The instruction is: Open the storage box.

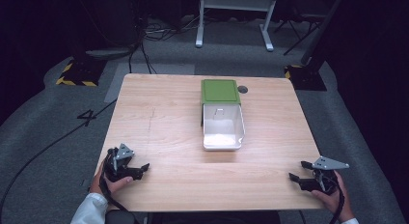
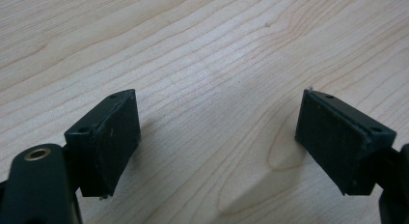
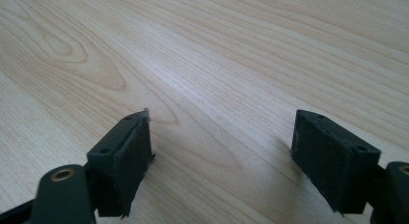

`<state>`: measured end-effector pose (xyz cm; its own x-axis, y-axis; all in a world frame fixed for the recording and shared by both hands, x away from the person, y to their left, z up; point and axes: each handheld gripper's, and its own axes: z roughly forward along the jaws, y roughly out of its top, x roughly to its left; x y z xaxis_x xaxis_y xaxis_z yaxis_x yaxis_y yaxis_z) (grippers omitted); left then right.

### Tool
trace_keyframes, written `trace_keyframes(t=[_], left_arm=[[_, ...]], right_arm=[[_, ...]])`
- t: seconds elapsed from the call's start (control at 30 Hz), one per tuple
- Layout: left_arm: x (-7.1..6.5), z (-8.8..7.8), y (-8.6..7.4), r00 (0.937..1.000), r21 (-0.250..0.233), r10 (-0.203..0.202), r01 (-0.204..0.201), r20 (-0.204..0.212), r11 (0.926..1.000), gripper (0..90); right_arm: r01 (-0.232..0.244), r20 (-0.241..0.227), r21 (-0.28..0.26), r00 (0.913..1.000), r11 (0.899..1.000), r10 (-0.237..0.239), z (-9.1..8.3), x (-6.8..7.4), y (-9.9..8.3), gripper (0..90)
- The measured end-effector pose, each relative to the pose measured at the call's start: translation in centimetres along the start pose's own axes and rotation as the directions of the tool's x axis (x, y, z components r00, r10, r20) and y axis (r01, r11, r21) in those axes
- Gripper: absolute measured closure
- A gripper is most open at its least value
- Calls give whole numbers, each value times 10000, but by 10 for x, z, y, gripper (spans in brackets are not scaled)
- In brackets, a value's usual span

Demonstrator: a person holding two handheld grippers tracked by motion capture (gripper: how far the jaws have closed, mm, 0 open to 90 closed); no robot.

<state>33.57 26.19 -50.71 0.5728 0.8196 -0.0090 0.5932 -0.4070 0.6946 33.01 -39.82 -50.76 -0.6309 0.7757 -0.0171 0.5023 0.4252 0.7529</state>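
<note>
Room aplenty along the near edge of the pale wood-grain table [image 1: 159,113]. At left, black two-jaw left gripper [image 1: 141,169], jaws spread wide over bare wood. Mid-table toward the far edge — white open plastic bin [image 1: 222,128] touching a flat green square lid [image 1: 220,91]. At right, black right gripper [image 1: 299,170] — likewise wide apart. Grey carpet beyond.

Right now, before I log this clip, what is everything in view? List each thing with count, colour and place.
Table: one, light wood, centre of the high view.
Bin: one, white, open, lying mid-table.
Lid: one, green, at the bin's far end.
Round hole: one, dark, in the tabletop right of the lid.
Frame: one, white, on the floor beyond the table.
Left tool: one, black, open, near-left edge.
Right tool: one, black, open, near-right edge.
Hands: two, holding the tools.
</note>
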Motion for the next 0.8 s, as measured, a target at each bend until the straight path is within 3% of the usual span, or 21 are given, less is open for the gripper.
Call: trace_keyframes(t=[0.8], left_arm=[[0,1,1,10000,10,15,-15,-26,10000,149]], right_arm=[[-38,1,31,10000,10000,38,0,0,0,212]])
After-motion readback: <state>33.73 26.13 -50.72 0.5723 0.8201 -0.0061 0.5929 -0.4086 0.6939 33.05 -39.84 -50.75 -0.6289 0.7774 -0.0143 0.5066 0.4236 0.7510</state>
